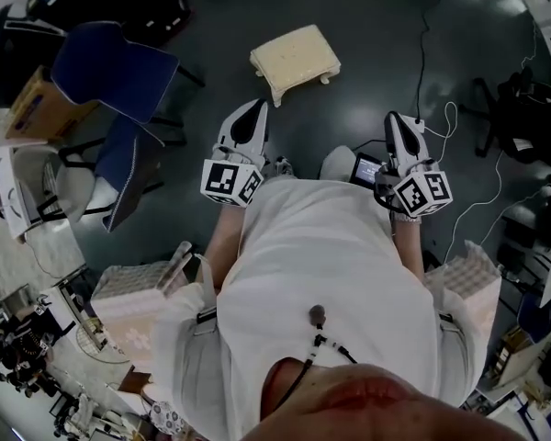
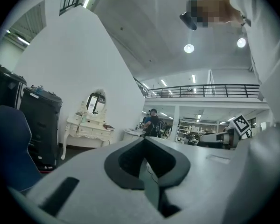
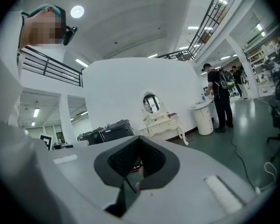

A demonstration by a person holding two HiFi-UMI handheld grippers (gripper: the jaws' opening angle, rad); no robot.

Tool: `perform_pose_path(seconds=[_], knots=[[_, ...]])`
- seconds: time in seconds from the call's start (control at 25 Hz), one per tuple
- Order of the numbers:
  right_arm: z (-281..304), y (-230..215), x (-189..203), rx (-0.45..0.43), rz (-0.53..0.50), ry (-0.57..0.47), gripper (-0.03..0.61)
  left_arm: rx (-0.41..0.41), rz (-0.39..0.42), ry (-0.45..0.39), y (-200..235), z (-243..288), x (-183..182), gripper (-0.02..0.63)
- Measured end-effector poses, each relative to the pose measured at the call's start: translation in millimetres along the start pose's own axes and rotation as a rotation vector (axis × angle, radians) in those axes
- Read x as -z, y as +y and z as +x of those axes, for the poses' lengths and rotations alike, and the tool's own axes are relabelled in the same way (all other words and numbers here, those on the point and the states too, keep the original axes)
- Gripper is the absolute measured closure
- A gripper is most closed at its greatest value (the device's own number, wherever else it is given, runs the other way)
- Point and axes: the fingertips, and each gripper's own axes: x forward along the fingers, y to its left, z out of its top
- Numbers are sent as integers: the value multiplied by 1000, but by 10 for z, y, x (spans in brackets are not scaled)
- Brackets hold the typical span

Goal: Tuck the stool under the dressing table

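Head view | stool (image 1: 295, 59) apart on floor (image 1: 367, 99) | left claw (image 1: 253, 110), right claw (image 1: 392, 119) closed

— How is the light?
— It comes from overhead. Round ceiling lamps (image 2: 189, 48) brighten both gripper views. The head view is dimmer, with pale glare on the dark floor (image 1: 363, 118), where the cream stool (image 1: 295, 58) stands out.
— Sharp?
— Mostly. The gripper views bend at the edges and darken into black corners.
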Motion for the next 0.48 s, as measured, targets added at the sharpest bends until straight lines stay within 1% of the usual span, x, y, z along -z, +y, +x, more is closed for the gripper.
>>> perform_pose_path(seconds=[0.08,0.2,0.32,0.4,0.48], knots=[[114,-80,-49,6,18,2,571,-18,-20,-13,97,74,-32,607],[379,-274,-125,11,14,16,571,-35,-29,-17,226,270,-32,607],[745,-534,-180,-22,1,47,571,-66,-19,-24,353,539,-28,607],[1077,-738,-233,-61,-18,75,571,-118,-16,-34,479,743,-23,607],[1446,-908,-305,-114,-43,107,571,-192,-24,-39,642,913,1,607]])
